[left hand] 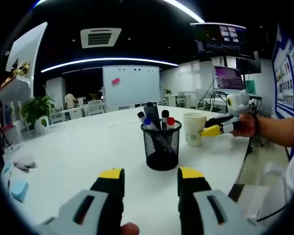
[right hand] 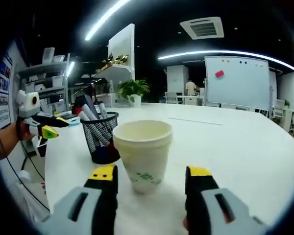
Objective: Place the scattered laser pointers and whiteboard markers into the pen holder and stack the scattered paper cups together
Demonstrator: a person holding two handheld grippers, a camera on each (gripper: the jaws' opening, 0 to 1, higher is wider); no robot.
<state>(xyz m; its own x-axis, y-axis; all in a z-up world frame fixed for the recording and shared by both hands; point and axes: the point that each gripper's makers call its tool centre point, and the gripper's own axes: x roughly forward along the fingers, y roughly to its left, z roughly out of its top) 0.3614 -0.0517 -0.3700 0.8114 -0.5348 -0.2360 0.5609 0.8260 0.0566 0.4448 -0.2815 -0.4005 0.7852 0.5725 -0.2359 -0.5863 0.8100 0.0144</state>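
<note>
While both claws gape empty, the holder (right hand: 101,137) hides its markers' (left hand: 157,120) lower ends; cup (right hand: 142,152) stands beside it on open tabletop (right hand: 245,147).

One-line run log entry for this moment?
left gripper: open, facing pen holder | right gripper: open, straddling paper cup | markers: in holder

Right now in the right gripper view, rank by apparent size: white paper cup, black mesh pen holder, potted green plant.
1. White paper cup, though it's nearest the camera.
2. Black mesh pen holder.
3. Potted green plant, far off.
</note>
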